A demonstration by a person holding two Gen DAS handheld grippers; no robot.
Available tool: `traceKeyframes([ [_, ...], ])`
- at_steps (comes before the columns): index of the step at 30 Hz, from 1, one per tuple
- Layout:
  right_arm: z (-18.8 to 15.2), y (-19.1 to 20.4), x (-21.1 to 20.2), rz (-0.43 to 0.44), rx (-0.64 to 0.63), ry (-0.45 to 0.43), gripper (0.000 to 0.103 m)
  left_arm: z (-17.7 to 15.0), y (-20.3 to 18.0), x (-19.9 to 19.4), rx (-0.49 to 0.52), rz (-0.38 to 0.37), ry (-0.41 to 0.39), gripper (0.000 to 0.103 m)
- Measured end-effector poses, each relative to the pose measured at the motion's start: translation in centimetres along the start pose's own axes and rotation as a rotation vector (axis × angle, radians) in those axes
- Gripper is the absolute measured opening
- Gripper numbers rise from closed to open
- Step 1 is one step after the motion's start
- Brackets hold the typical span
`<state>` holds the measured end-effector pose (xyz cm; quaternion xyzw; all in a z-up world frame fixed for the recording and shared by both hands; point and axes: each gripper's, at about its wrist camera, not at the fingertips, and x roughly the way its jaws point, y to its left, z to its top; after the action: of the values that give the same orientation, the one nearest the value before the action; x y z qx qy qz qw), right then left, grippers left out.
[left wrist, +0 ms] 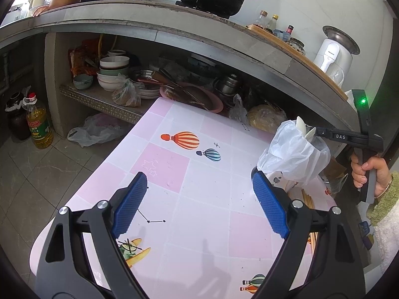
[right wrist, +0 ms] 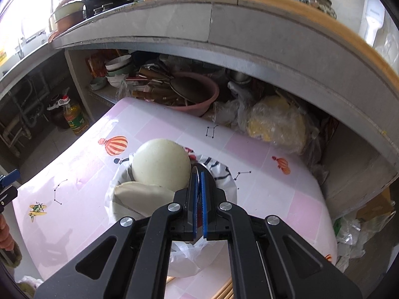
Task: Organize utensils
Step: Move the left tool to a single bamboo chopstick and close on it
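Progress is judged to be partial. On the left, the left gripper (left wrist: 199, 177) is held over the near edge of the table (left wrist: 174, 164), its jaws spread wide with nothing between them. No utensil is seen on the left or middle of the pink cloth.

Toward the right edge, a holder lined with a white plastic bag (left wrist: 294, 154) stands on the table. Two pale spoons (left wrist: 301, 124) have already been stood in it. Their long axes are close to upright, handles down inside the bag and bowls pointing up, tilted slightly toward the table's far edge. In the right wrist view the round back of one bowl is seen close up, with the second bowl lower and to its left.

The right gripper (right wrist: 198, 174) is angled down over the holder's mouth, jaws pressed together on a thin metal strip (right wrist: 197, 168) that shows just beyond the pads. The strip is taken to be part of a utensil being lowered in. What kind of utensil it is cannot be told, nor how far down it reaches.

Further right, wooden chopsticks (left wrist: 306, 198) lie flat beside the holder. Their long axis runs from the near edge toward the far edge. These are judged still to be sorted, so at least one more pick is left.
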<state>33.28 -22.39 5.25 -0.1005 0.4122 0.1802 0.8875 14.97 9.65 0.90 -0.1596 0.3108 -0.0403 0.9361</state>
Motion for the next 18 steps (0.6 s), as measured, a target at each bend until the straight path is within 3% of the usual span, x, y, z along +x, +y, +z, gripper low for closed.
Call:
traceKeyframes([
  [9, 0.0, -0.3, -1.2, 0.024, 0.019, -0.035, 0.004, -0.1, -0.2, -0.3, 0.003, 0.006, -0.006, 0.083],
  [18, -2.0, -2.6, -8.8, 0.069, 0.127, -0.201, 0.011, -0.2, -1.0, -0.9, 0.029, 0.001, -0.009, 0.083],
])
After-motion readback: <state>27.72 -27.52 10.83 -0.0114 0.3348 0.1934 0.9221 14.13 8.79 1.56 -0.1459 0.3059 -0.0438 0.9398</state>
